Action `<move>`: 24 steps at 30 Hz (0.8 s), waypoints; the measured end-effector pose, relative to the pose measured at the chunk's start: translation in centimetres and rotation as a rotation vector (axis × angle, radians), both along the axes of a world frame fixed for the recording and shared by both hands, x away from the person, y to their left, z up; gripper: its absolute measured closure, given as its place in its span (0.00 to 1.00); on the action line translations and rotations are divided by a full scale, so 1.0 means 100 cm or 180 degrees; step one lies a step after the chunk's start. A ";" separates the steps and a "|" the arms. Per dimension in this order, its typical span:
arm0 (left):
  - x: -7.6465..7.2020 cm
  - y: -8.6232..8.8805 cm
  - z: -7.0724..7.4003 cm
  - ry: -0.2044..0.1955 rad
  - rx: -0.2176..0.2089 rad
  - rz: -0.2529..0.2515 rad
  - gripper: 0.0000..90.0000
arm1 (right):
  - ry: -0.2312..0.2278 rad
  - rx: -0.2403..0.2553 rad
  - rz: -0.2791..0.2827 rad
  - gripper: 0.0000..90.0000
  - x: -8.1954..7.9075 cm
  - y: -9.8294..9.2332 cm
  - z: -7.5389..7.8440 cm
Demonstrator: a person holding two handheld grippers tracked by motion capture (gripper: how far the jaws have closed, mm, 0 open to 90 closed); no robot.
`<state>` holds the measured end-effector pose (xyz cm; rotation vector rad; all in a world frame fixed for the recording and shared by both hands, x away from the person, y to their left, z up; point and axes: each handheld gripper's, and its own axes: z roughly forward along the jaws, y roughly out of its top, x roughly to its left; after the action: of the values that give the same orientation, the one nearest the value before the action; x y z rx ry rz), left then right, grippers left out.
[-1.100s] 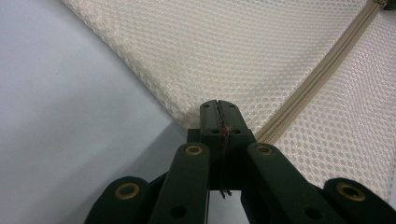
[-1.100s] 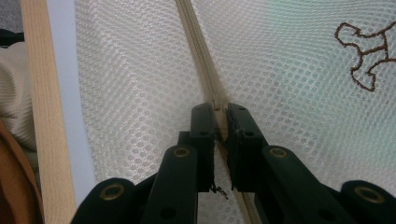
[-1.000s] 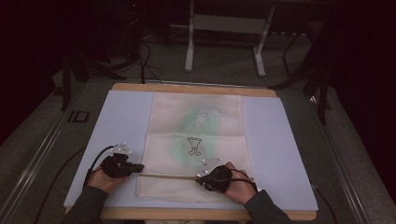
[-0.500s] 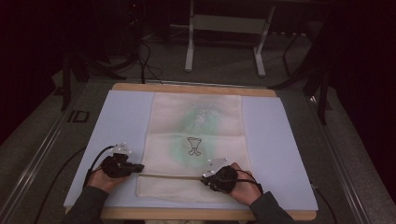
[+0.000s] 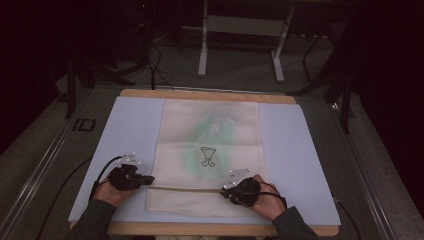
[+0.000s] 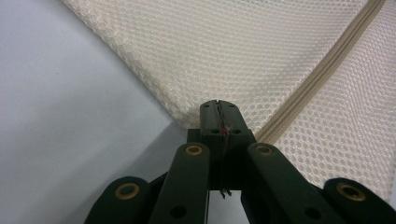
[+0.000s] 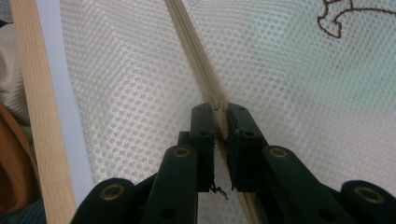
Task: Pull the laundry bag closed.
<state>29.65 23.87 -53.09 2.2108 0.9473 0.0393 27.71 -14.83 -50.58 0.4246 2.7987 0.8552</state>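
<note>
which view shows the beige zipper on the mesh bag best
The right gripper view: the beige zipper runs up the frame's middle, close, its teeth visible, with the right gripper closed around it. The left gripper view shows a stretch slanting off at right. The high view shows a thin line across the cream mesh bag.

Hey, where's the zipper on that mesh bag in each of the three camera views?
High view: the zipper runs as a thin line across the mesh bag near the table's front edge, between the two hand-held grippers.
Left gripper view: it slants from the upper right corner down to the jaws.
Right gripper view: it runs from top centre down into the jaws.
Shared landmark: the bag's honeycomb mesh.
</note>
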 end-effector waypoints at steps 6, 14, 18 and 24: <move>0.000 0.000 0.000 -0.0002 -0.0002 0.0001 1.00 | -0.0006 -0.0003 -0.0021 0.91 0.000 -0.005 0.000; 0.000 0.000 0.000 0.0006 -0.0005 0.0005 1.00 | -0.0020 -0.0004 -0.0037 0.91 -0.001 -0.013 0.001; 0.000 0.000 0.000 0.0005 -0.0003 0.0004 1.00 | -0.0007 0.0007 -0.0053 0.91 -0.001 -0.017 0.001; 0.000 0.000 0.000 0.0006 -0.0005 0.0004 1.00 | 0.0000 0.0014 -0.0102 0.91 -0.001 -0.023 0.002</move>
<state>29.66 23.89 -53.10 2.2091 0.9495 0.0371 27.65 -17.11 -50.37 0.4689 2.7825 0.8548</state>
